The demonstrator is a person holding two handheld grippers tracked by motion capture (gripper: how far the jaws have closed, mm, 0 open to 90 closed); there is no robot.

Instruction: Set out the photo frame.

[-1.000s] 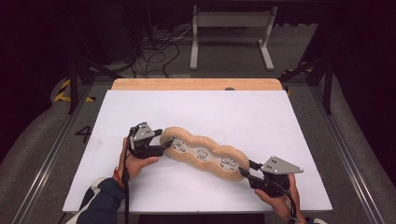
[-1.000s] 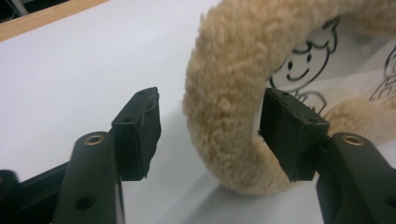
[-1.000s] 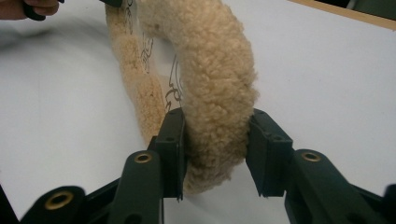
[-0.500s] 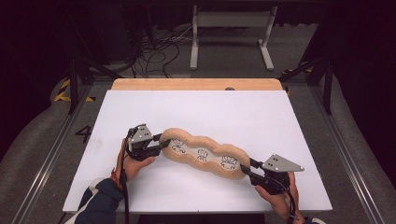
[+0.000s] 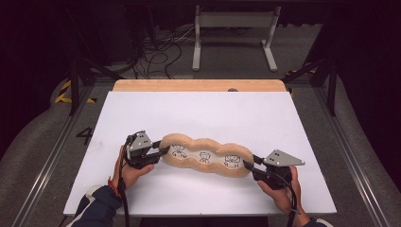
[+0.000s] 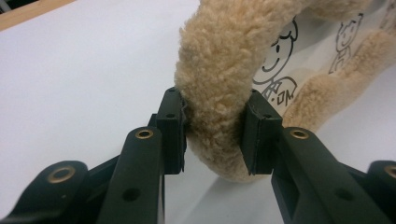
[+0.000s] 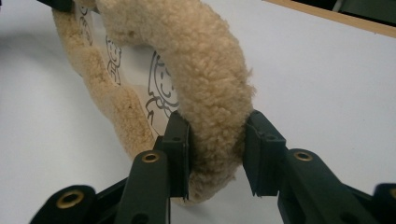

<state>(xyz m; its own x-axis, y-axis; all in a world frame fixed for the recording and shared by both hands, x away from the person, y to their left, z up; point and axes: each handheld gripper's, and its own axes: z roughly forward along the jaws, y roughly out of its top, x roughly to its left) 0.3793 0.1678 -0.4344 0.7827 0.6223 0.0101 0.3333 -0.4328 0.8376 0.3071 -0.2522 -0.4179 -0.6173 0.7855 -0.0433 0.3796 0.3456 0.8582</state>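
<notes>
A long tan plush cushion [image 5: 206, 154] with a fleecy rim and a white centre printed with cartoon figures lies across the white board. My left gripper [image 5: 160, 152] is shut on its left end; in the left gripper view both jaws squeeze the fleecy rim [image 6: 219, 70]. My right gripper [image 5: 249, 166] is shut on its right end, where the right gripper view has the jaws clamped on the rim [image 7: 212, 93]. A hand holds each gripper from the near side.
The white board [image 5: 198, 113] covers a wooden table whose far edge [image 5: 198, 85] shows beyond it. Behind the table stand a metal frame [image 5: 234, 33] and loose cables [image 5: 161, 52] on the floor. A rail [image 5: 61, 146] runs along the left side.
Both grippers and the cushion have shifted slightly towards the near edge; the grips are unchanged.
</notes>
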